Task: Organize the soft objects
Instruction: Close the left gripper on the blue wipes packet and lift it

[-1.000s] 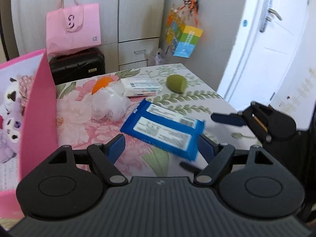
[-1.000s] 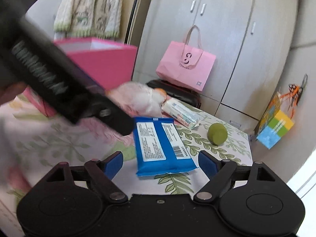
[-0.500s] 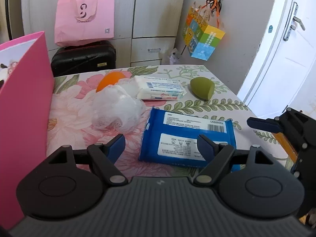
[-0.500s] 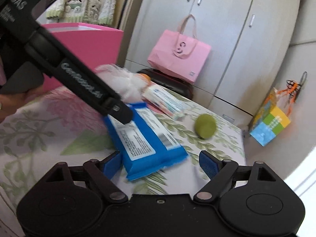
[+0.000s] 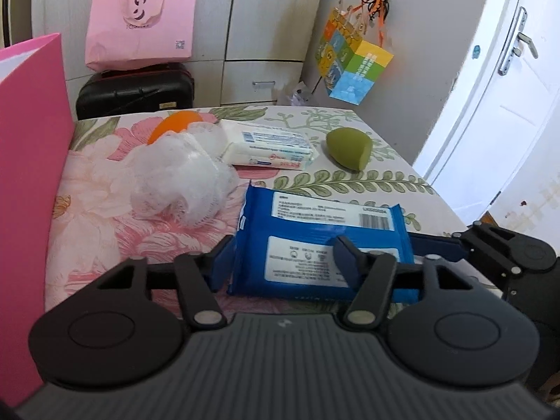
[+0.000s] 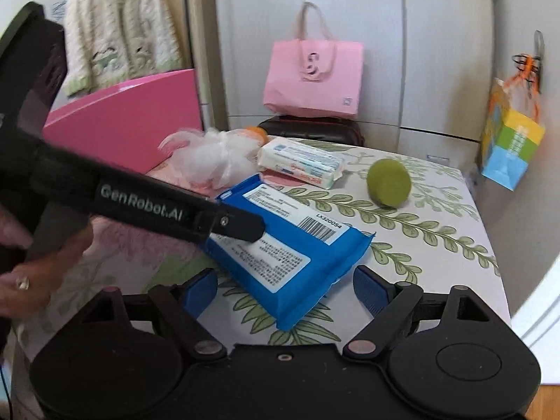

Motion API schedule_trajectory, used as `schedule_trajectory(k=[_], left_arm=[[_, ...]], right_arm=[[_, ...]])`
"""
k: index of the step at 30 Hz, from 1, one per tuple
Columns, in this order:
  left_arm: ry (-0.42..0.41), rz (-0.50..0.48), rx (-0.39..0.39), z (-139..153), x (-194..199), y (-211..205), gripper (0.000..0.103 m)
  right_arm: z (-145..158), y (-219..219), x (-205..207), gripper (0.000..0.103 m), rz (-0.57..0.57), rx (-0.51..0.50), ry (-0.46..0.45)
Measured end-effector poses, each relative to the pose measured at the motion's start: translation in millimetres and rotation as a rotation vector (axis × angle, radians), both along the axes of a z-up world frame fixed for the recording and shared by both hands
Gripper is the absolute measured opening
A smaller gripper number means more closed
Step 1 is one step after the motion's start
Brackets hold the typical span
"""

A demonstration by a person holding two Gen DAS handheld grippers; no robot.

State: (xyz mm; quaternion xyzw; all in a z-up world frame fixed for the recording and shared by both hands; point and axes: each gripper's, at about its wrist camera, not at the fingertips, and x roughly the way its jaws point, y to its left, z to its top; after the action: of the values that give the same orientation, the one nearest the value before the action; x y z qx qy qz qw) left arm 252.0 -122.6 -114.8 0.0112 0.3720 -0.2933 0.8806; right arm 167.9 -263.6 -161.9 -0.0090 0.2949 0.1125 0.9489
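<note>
A blue wipes pack [image 5: 315,241] lies flat on the flowered tabletop [image 5: 105,245]. My left gripper [image 5: 284,257] is on its near left end. Its jaws are closing: one pad touches the pack's left edge, and the other finger [image 6: 238,225] presses on the pack's top. My right gripper [image 6: 285,290] is open, and the near corner of the blue wipes pack [image 6: 290,255] lies between its fingers, untouched. Farther back lie a white mesh pouf [image 5: 178,182], an orange sponge [image 5: 175,124], a white wipes pack [image 5: 269,143] and a green sponge [image 5: 350,148].
A tall pink box [image 5: 31,175] stands at the table's left side. Behind the table, a pink paper bag [image 5: 140,21] rests on a black suitcase [image 5: 136,91]. A colourful gift bag [image 5: 353,63] hangs on the wall, and a white door [image 5: 497,105] is at the right. A person's hand [image 6: 42,273] holds the left gripper.
My left gripper has come forward and down onto the blue pack, and its jaws have narrowed around the pack's end. My right gripper has rolled and moved closer to the pack.
</note>
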Motion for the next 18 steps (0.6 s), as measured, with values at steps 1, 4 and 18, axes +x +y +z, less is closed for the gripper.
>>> schedule_trajectory(k=[1, 4, 18], left_arm=[[0.008, -0.007, -0.007, 0.3, -0.1, 0.4, 0.055], [0.035, -0.024, -0.031, 0.8, 0.6, 3.5, 0.054], [0.027, -0.059, 0.002, 6.8, -28.9, -4.3, 0.057]], right_arm=[[-0.1, 2.2, 0.1, 0.080, -0.009, -0.009, -0.003], [0.9, 6.1, -0.8, 0.070, -0.021, -0.015, -0.011], [-2.1, 15.9, -17.5, 0.065, -0.065, -0.004, -0.068]])
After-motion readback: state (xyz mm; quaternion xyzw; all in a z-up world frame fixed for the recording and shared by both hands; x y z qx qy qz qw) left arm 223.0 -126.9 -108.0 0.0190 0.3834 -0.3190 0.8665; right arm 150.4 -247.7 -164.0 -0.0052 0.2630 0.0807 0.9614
